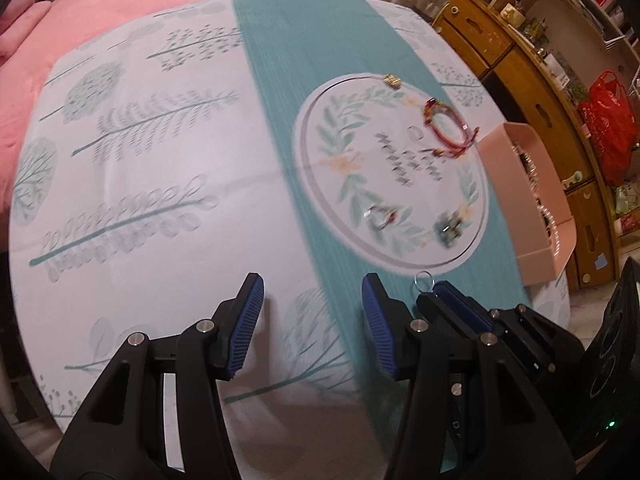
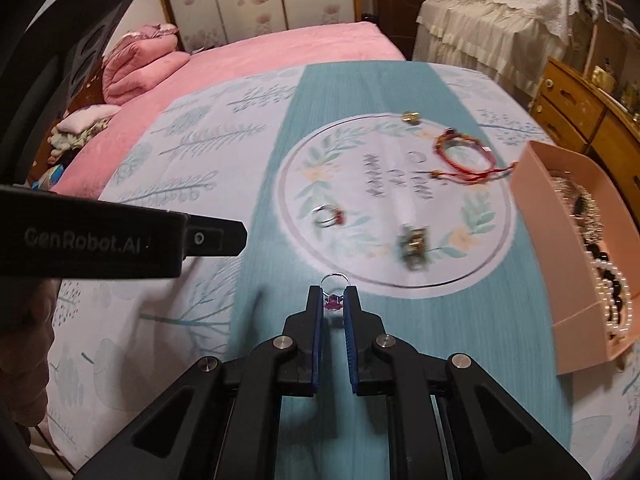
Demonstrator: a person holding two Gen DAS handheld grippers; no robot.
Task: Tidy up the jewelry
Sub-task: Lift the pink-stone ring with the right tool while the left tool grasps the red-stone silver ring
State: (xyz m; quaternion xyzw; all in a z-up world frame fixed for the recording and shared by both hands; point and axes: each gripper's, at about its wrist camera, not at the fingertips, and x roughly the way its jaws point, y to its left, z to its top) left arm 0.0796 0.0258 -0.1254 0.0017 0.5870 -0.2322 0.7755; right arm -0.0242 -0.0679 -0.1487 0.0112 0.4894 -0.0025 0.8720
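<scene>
The right gripper [image 2: 333,295] pinches a ring [image 2: 334,286] with a purple stone between its blue pads, the silver band sticking out past the tips. It hangs over the teal stripe of the cloth [image 2: 192,168] that covers the worktop, just outside the near edge of the printed circle [image 2: 396,200].

The left gripper [image 1: 312,300] is spread wide with nothing between its pads, also just outside the circle's near edge, with the right gripper close beside it.

Inside the circle lie several pieces. A silver ring with a red stone [image 2: 329,215] sits toward the near left. A small greenish-gold piece [image 2: 414,246] sits near the front edge, too blurred to tell what it is. A red cord bracelet [image 2: 464,156] lies at the far right, its tails reaching toward the circle's rim. A thin clear ring [image 2: 417,157] lies just left of the bracelet. A small gold piece [image 2: 410,117] rests on the circle's far rim.

A pink box [image 2: 532,200] stands to the right of the circle, with pearl and dark bead strands inside.
</scene>
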